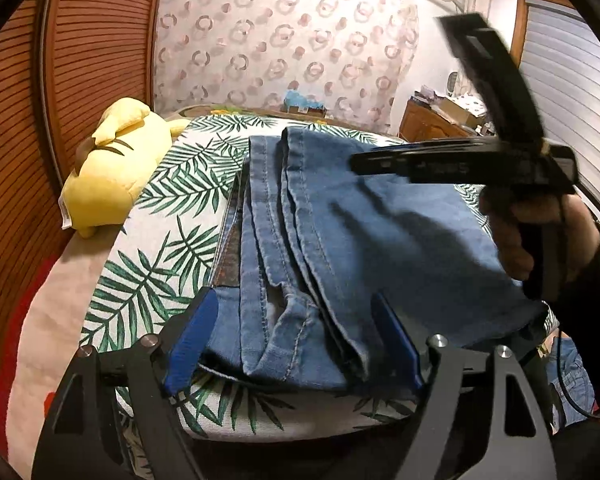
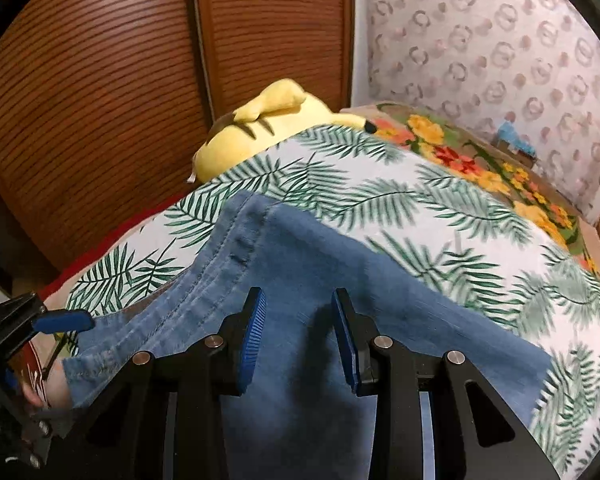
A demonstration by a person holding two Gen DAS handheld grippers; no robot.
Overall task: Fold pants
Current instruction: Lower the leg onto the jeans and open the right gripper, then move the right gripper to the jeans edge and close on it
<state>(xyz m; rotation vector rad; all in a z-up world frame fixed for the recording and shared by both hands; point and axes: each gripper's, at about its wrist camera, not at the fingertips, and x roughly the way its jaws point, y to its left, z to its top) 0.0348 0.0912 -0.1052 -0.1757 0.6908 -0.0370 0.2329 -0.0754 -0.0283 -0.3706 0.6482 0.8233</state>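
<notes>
Jeans point(image 1: 364, 232) lie folded on my leaf-print bedspread point(image 1: 156, 200), near a yellow plush toy point(image 1: 108, 168). My left gripper point(image 1: 296, 344) stands wide open astride their near edge, pads off the denim. My right gripper point(image 2: 298, 336) hovers over the jeans, jaws partly open, holding nothing.

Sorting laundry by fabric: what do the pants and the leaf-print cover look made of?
Pants: blue denim, matte, judging by the heavy stitched seams and faded weave. Cover: seemingly thin woven cotton or similar, matte, printed with green leaves; exact fibre unclear.
</notes>
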